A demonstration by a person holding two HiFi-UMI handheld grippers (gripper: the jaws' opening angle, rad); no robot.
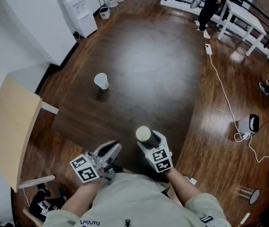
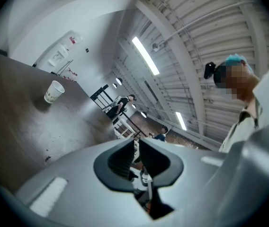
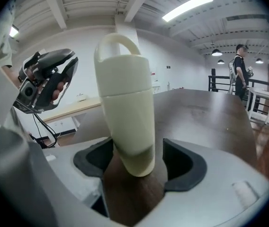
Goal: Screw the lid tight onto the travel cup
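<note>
A cream travel cup with its looped lid on top stands upright on the dark table, close to the front edge. It sits between the jaws of my right gripper, and a gap shows between the cup and the right pad, so the jaws are open around its base. In the head view the travel cup is right in front of my right gripper. My left gripper hovers just left of it, tilted upward. In its own view the left gripper is shut on nothing.
A white paper cup stands alone farther back on the table. A light wooden board lies at the left, a water dispenser at the far wall. A person and white tables are at the back right; a cable crosses the floor.
</note>
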